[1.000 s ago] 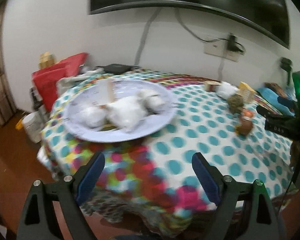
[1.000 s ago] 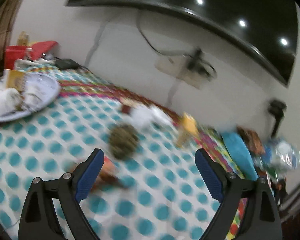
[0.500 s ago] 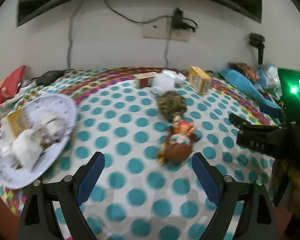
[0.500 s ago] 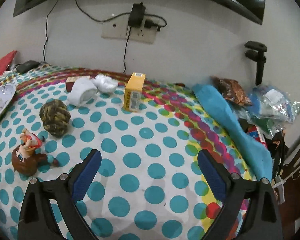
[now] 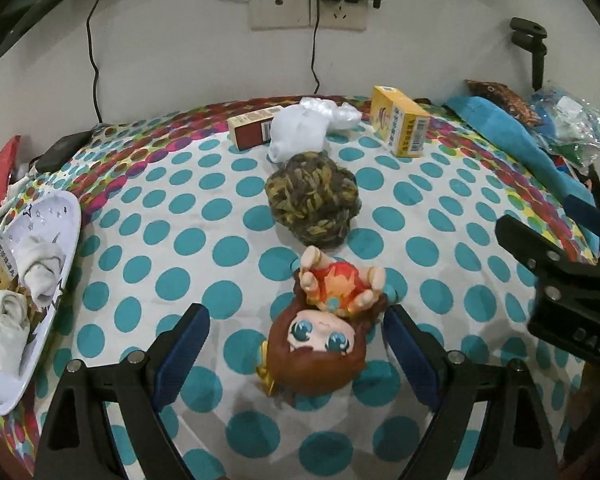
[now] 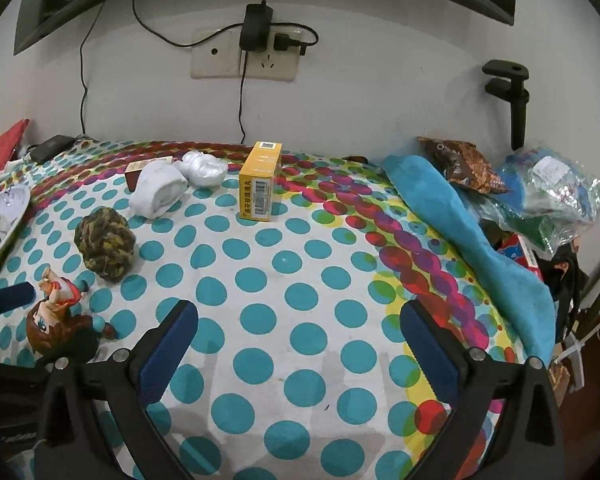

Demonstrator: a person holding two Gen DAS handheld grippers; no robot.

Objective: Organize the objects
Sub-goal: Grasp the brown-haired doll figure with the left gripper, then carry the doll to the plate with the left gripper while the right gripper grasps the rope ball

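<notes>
Left gripper (image 5: 294, 342) fingers spread wide astride doll (image 5: 320, 332), lying on worktop (image 5: 180, 240) just before yarn ball (image 5: 313, 200). Head to be pinched squarely (round, slip likely). Right gripper (image 6: 298, 346) wide, empty.

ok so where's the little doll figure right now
In the left wrist view the doll figure lies on the polka-dot tablecloth between the open fingers of the left tool, just in front of the yarn ball.
</notes>
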